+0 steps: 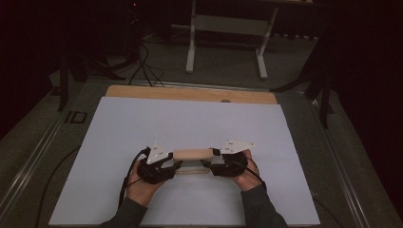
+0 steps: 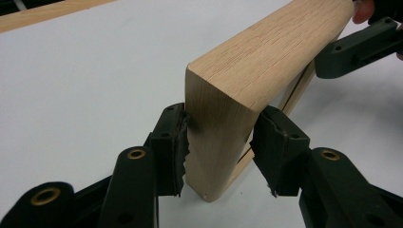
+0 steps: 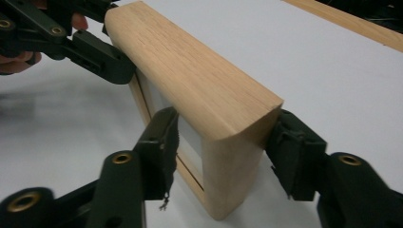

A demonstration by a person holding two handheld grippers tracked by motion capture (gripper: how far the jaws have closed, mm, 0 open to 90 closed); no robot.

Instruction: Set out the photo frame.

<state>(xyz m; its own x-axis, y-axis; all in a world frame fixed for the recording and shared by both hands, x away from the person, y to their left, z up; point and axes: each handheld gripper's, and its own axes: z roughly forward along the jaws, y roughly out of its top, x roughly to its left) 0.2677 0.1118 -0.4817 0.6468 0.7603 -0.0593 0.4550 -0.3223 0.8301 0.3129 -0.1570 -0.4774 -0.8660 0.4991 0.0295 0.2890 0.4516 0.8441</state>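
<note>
Frame (image 1: 192, 154), wooden, sat lower centre of the high view on white sheet (image 1: 190, 123), my left gripper (image 1: 175, 165) and right gripper (image 1: 208, 164) each clamping one end.

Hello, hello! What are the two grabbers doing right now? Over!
Left gripper clamped on one end of the wood frame. Right gripper around the other end. Frame upright on white sheet. Nothing in the way.
</note>
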